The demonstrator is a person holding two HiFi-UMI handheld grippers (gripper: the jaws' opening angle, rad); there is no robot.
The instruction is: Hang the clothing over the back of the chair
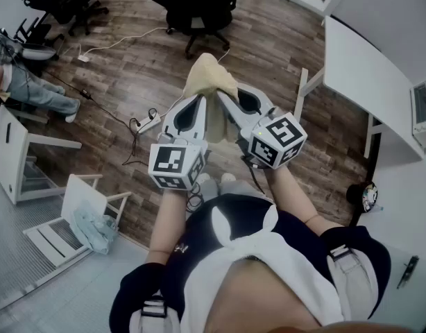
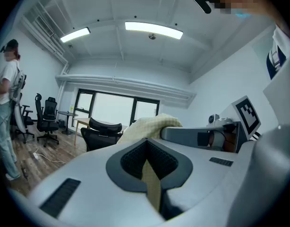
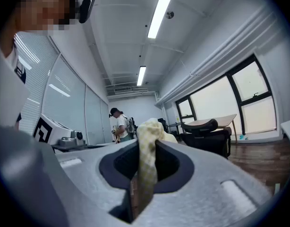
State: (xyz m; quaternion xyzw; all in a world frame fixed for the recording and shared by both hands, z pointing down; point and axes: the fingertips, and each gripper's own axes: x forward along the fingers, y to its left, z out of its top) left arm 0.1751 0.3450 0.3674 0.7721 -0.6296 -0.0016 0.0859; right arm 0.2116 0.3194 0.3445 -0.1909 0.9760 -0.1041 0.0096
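Note:
I hold a pale yellow knitted garment point(image 1: 207, 82) up in front of me with both grippers. My left gripper point(image 1: 192, 106) is shut on one edge of it; in the left gripper view the cloth point(image 2: 152, 183) runs pinched between the jaws. My right gripper point(image 1: 234, 101) is shut on the other edge, and the fabric point(image 3: 146, 160) stands up between its jaws. The two grippers point level and sit close together, tips nearly touching. A black office chair point(image 1: 196, 2) stands ahead on the wooden floor; its back point(image 2: 103, 129) shows beyond the garment.
A white desk point(image 1: 369, 82) runs along the right. A power strip with cables point(image 1: 149, 122) lies on the floor ahead left. A small white chair with blue cloth point(image 1: 88, 217) lies at lower left. Another person point(image 3: 119, 126) stands by more chairs at far left.

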